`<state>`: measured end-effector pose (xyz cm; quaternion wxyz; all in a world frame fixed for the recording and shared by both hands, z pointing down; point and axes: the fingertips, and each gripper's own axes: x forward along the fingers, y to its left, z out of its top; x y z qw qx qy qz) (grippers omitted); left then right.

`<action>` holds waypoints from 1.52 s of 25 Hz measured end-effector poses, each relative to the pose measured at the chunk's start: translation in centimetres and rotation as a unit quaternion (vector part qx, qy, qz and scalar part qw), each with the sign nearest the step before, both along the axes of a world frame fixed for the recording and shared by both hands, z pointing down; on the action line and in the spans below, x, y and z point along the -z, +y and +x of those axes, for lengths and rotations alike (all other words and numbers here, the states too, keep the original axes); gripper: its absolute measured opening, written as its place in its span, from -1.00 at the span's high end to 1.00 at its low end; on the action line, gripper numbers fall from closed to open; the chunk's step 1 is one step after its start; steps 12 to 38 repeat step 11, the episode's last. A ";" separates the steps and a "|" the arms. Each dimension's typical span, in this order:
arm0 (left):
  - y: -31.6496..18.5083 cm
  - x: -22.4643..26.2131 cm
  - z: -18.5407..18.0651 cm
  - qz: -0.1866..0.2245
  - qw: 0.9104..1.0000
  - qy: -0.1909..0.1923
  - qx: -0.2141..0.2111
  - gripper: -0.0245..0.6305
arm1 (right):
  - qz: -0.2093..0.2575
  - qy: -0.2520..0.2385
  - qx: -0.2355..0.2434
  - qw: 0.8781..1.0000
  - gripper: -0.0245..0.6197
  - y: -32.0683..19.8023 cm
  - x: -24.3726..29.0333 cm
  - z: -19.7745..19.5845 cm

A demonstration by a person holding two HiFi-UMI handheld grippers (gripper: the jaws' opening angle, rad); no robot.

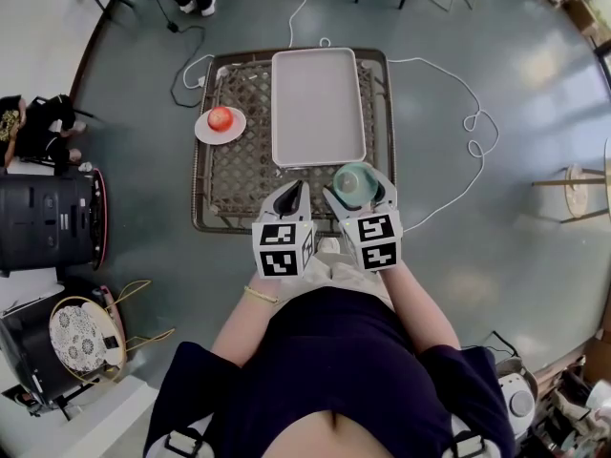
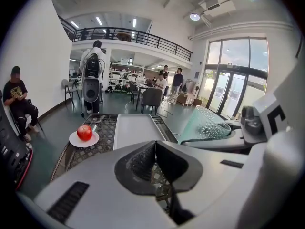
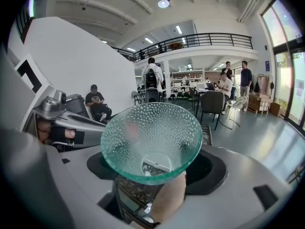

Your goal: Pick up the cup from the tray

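1. Green-tinted glass marks the cup (image 1: 355, 181) in the head view. It sits between the jaws of the right gripper (image 1: 357, 197), off the white tray (image 1: 318, 103) and just beside the tray's near edge, over the lattice table (image 1: 229, 175). The left gripper (image 1: 291, 197) hovers close beside it. An apple (image 1: 221, 117) lies on a small plate (image 1: 204, 130) at the table's left.
2. In the left gripper view, the left gripper (image 2: 154, 147) has its jaws pressed together with nothing between them. The cup (image 2: 207, 125) shows to the right, tilted, with a dimpled wall.
3. In the right gripper view, the right gripper (image 3: 152, 171) clamps the cup (image 3: 152, 140) low on its body. The cup is a flared, translucent cone covered in small bumps, its wide mouth towards the camera and its base round and clear.
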<state>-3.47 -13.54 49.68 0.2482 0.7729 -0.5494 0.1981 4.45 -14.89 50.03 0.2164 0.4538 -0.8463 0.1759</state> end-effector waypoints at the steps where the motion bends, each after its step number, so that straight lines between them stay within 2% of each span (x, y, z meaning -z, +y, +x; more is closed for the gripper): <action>1: 0.0 0.0 0.0 0.000 1.000 0.000 -0.001 0.90 | -0.003 0.001 0.000 1.000 -0.26 0.1 -0.1 0.1; 38: -0.2 0.3 0.6 0.002 1.000 -0.002 -0.004 0.90 | -0.002 0.001 0.003 1.000 -0.26 0.2 0.1 0.1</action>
